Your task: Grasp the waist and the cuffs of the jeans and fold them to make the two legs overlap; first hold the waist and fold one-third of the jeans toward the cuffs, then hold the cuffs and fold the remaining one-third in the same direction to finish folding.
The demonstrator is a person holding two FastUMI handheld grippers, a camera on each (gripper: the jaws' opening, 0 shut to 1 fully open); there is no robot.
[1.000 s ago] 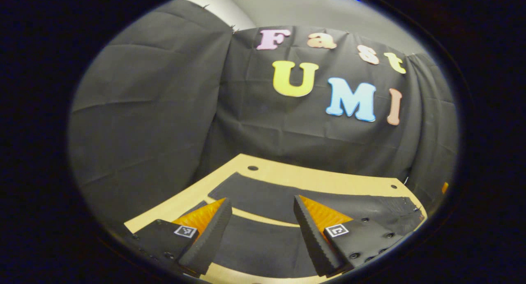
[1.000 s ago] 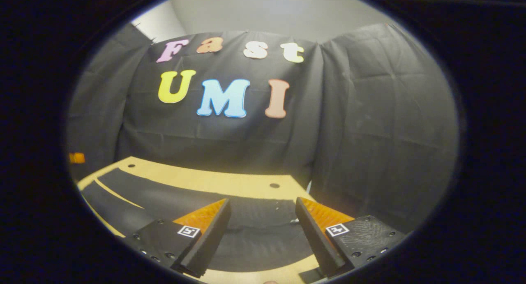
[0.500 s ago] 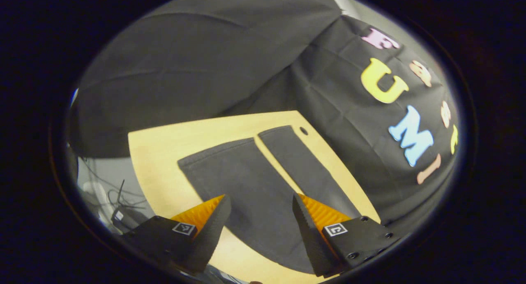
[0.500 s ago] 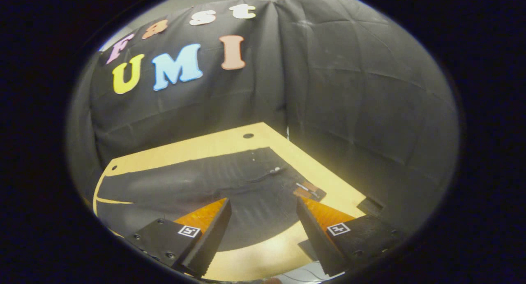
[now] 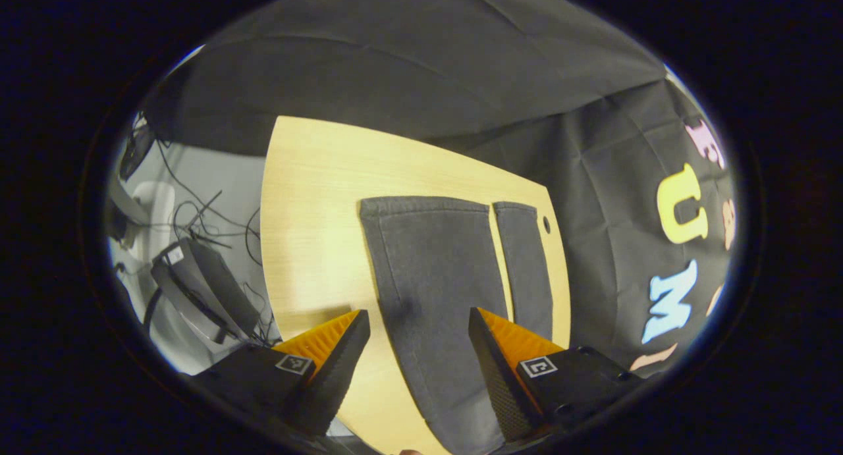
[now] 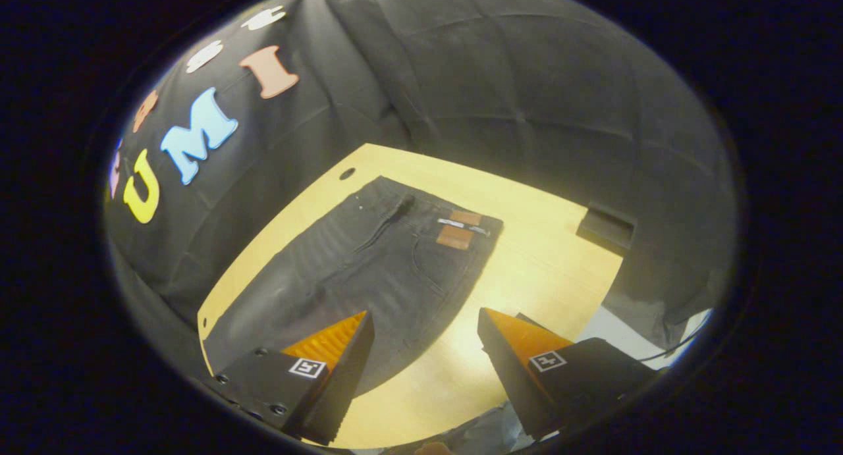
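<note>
Both my grippers are up above the table (image 5: 309,198) with nothing in them. The jeans (image 6: 369,264) lie flat and unfolded on the wood, dark grey.

My left gripper (image 5: 416,359) has its fingers spread wide and looks down the leg end. The two legs run side by side with a thin strip of table between them, and both cuffs (image 5: 425,206) sit near the far edge. The wider leg passes between my fingers in the left gripper view, but I'm above it, not touching.

My right gripper (image 6: 425,369) is wide open too, over the waist end. The waist (image 6: 461,228) with its brown patch is up ahead near the table's far side. My left finger hangs over the cloth and my right finger over bare wood just beside the jeans' edge.
</note>
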